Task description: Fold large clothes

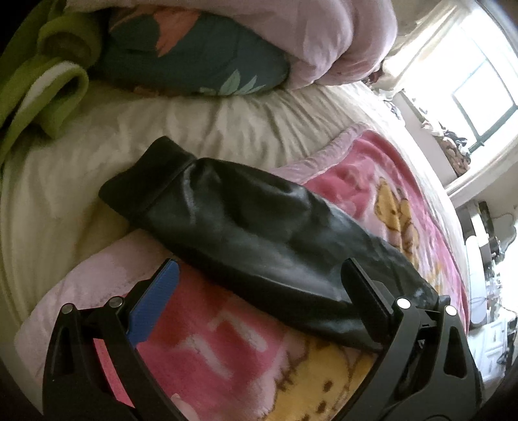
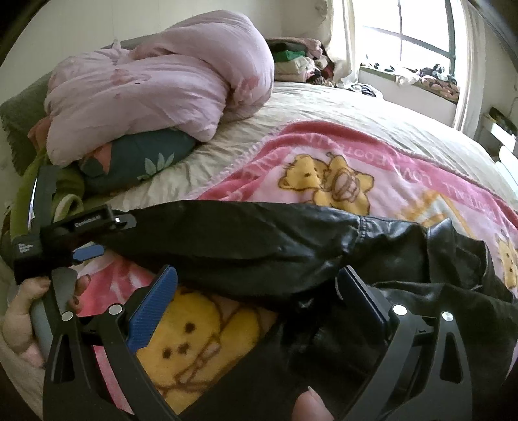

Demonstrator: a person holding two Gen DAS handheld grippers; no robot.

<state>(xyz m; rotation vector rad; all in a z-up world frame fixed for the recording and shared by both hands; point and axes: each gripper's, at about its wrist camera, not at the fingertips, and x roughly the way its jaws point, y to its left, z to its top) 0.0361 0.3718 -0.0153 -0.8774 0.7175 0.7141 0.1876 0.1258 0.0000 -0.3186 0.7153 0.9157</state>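
A black leather jacket lies on a pink cartoon-bear blanket on the bed. Its sleeve stretches out to the left, cuff resting on the cream sheet. My left gripper is open, jaws wide, hovering over the sleeve's near edge. It also shows in the right wrist view at the sleeve's cuff end. My right gripper is open above the jacket where the sleeve meets the body. Neither holds anything.
A rolled pink duvet and a teal floral pillow lie at the head of the bed. A green blanket is bunched on the left. Folded clothes are stacked by the window.
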